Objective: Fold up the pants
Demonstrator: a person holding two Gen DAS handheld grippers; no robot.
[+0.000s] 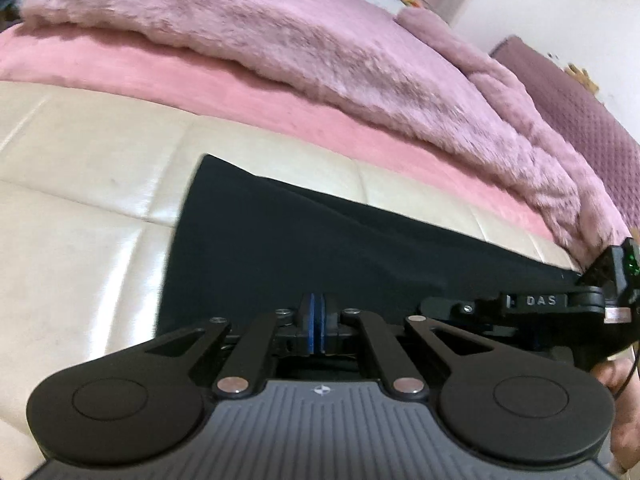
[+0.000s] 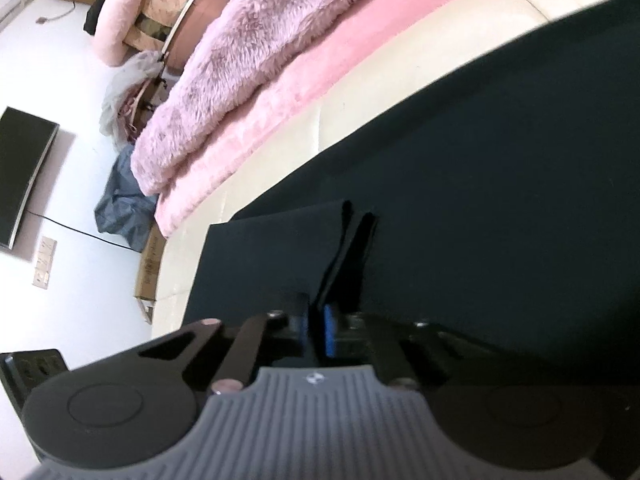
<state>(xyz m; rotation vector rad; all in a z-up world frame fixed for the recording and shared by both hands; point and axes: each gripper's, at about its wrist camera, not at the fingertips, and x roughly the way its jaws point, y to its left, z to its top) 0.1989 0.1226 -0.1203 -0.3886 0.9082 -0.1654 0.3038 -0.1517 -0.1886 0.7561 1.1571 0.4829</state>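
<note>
To your left of the black fabric pants (image 1: 304,240) lies a broad stretch of bare cream quilted mattress cover (image 1: 80,208), open for either gripper to pass. Beyond it, the smooth pink fleece blanket (image 1: 120,68) lies flat and low, but the shaggy mauve fur throw (image 1: 320,52) is heaped on it as a thick ridge along the far side. Your right gripper (image 1: 520,302) sits close beside the left one. Off the bed's end, a crumpled grey-blue cloth bundle (image 2: 124,208) and a brown cardboard box (image 2: 150,268) crowd the floor.
</note>
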